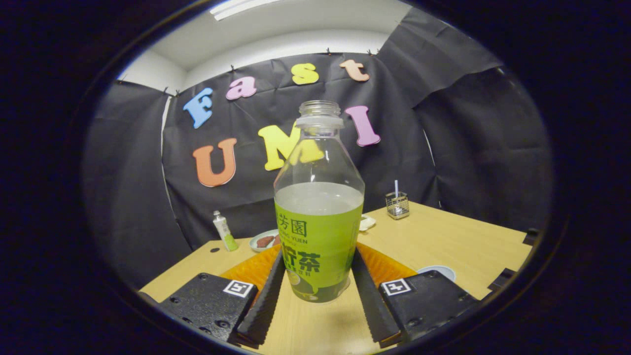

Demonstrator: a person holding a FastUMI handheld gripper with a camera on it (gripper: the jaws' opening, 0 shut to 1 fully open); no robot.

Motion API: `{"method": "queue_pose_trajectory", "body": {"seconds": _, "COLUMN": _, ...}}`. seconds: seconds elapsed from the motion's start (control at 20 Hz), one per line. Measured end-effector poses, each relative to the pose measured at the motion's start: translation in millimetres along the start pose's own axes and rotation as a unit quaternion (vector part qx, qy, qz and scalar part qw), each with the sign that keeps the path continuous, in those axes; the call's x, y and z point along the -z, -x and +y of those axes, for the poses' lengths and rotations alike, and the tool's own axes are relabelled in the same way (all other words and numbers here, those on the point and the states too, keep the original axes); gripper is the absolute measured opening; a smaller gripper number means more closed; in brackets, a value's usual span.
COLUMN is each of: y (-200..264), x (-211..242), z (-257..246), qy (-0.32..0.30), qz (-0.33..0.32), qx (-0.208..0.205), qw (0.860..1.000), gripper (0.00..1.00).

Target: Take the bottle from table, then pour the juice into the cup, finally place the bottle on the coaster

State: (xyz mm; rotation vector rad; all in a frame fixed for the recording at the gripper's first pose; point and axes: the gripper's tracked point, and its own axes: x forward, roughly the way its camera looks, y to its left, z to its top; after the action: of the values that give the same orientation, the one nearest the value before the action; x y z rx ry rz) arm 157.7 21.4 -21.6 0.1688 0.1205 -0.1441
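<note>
The gripper (318,276) is pinching the bottle (319,207), its two fingers (263,301) pressing on either side of the green label. The bottle is standing with its long axis upright, open mouth pointing up and no cap on; whether its base is resting on the table (443,246) is hard to tell. Behind it, an orange coaster (251,268) is lying mostly hidden. Right of the fingers, a cup (438,271) is showing just its rim. Farther back, a small tube (225,230), a plate (263,240) and a wire holder (397,204) are standing.
</note>
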Motion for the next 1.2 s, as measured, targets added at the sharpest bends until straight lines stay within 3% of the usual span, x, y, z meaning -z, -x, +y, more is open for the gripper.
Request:
{"method": "queue_pose_trajectory", "body": {"seconds": 0.35, "y": -64.7, "x": 22.1, "z": 14.9, "qy": 0.073, "qz": 0.05, "qx": 0.008, "qw": 0.996, "gripper": 0.8}}
{"method": "queue_pose_trajectory", "body": {"seconds": 0.75, "y": -126.4, "x": 44.5, "z": 0.7, "qy": 0.099, "qz": 0.088, "qx": 0.025, "qw": 0.991, "gripper": 0.81}}
{"method": "queue_pose_trajectory", "body": {"seconds": 1.2, "y": -155.5, "x": 76.9, "z": 0.3, "qy": 0.117, "qz": 0.132, "qx": 0.023, "qw": 0.984, "gripper": 0.82}}
